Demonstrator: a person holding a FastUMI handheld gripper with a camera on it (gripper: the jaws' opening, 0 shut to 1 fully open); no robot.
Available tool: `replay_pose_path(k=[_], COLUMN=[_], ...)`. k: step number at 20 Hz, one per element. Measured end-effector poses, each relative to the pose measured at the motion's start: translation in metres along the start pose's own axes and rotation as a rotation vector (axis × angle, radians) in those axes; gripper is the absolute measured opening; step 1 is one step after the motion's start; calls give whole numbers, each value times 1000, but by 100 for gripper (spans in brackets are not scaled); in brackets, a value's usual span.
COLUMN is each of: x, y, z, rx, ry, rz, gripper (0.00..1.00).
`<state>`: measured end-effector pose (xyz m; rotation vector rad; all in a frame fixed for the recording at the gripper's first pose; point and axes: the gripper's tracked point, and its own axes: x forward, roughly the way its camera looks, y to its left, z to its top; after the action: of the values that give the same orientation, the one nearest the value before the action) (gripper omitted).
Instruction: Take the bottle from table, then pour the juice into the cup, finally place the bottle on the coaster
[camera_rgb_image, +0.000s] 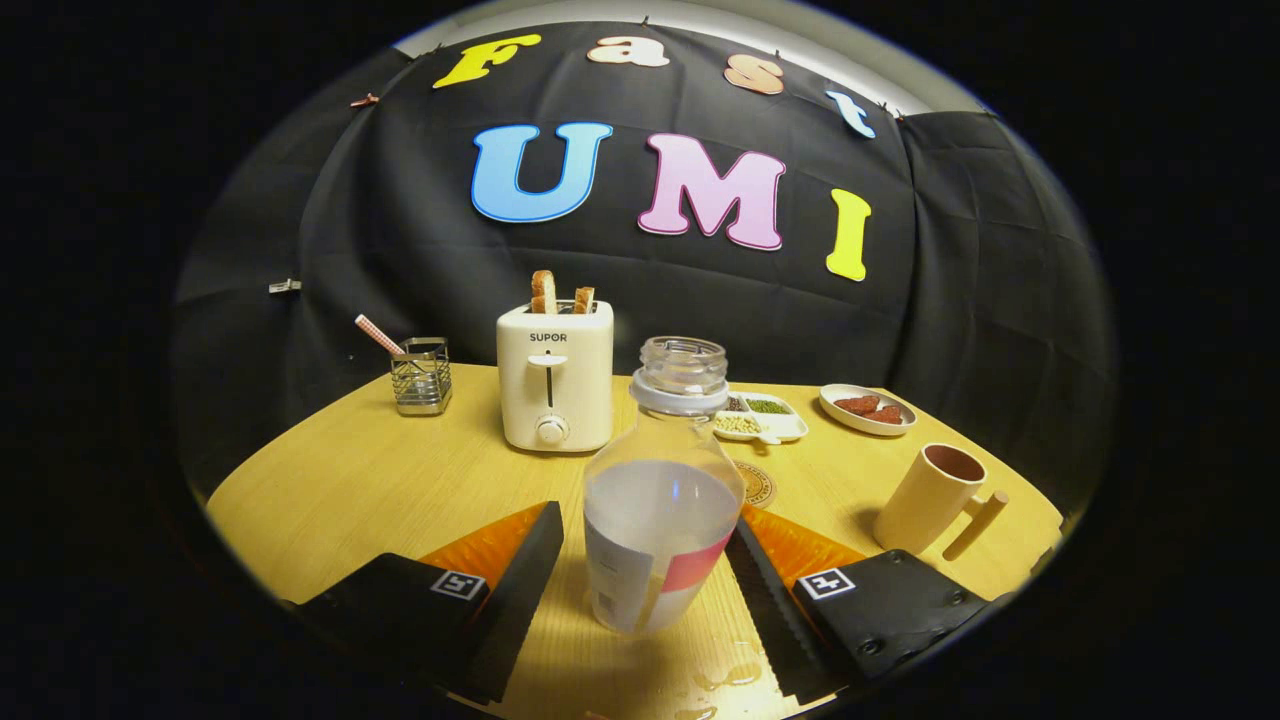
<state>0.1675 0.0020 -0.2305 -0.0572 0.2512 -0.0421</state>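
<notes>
No step is complete: the bottle (662, 495) stands uncapped near the table's (360, 490) front edge, the coaster (755, 484) just behind it is bare, and the cup (930, 497) waits toward the right edge. The gripper (650, 585) is spread wide, its fingers flanking the bottle; the right one looks at or near the glass, the left one apart, so nothing is grasped.

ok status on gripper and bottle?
Gripper open, fingers either side of the bottle, right one close or touching, left apart. Bottle upright on table, uncapped. Cup ahead right, coaster behind bottle. Path clear.
</notes>
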Motion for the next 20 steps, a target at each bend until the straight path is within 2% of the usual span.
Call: replay_pose_path(k=[5,6,10,16,20], x=[12,14,15,7,4], y=[-3,-4,-7,-15,-35], z=[-5,-6,-4,6,27], rx=[-22,-24,-29,57,212], ry=[14,13,6,16,20], rz=[-18,-12,-18,4,-1], gripper=[91,82,80,70,70])
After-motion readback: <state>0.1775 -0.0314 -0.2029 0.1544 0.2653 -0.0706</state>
